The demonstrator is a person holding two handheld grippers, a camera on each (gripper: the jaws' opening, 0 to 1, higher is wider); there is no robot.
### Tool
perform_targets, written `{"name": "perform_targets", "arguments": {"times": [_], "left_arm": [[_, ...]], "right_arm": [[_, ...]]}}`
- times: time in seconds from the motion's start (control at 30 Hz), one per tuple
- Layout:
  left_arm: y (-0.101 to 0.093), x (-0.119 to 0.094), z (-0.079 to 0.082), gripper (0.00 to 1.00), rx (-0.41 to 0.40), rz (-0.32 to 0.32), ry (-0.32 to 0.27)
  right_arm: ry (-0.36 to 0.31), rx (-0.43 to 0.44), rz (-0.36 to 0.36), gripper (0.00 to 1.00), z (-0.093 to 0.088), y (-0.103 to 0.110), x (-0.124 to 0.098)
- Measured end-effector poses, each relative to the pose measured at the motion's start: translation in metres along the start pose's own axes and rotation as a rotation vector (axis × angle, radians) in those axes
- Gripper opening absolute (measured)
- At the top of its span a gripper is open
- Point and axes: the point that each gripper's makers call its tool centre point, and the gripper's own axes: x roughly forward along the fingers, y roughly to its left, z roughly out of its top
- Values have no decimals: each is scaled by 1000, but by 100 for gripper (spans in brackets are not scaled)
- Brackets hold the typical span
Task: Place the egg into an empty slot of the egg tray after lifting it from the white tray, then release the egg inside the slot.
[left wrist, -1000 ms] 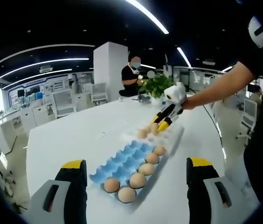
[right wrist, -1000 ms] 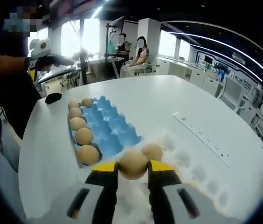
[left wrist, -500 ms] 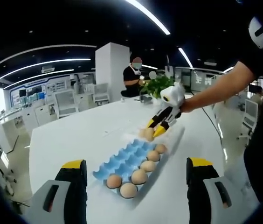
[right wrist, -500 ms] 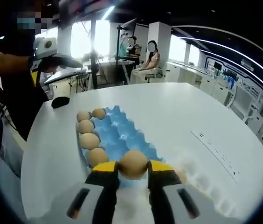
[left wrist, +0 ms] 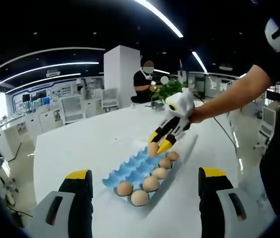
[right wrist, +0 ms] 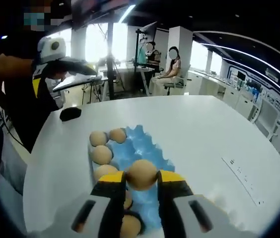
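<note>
In the left gripper view, the left gripper (left wrist: 145,206) sits at the bottom with jaws spread wide, holding nothing, while mid-frame the right gripper (left wrist: 160,145) hangs over the blue egg tray (left wrist: 130,171) on the table (left wrist: 80,148). In the right gripper view, the right gripper pinches the egg (right wrist: 141,174) at lower center, above the tray. So the lift looks done; lowering and letting go remain. The target slot is hidden behind the egg.

Right gripper (right wrist: 141,184) clamped, left gripper (left wrist: 145,188) agape
</note>
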Motion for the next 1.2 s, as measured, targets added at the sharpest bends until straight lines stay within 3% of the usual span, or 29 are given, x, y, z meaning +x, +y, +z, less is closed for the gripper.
{"name": "perform_targets", "arguments": {"times": [0.5,1.2], "left_arm": [[5,-11,-3,90,-11,27,6],[12,-24,-5,90,-17,60,20]], "right_arm": [[-3,-47,61,26,25,22,45],[86,-76,106,26,15,30,82]]}}
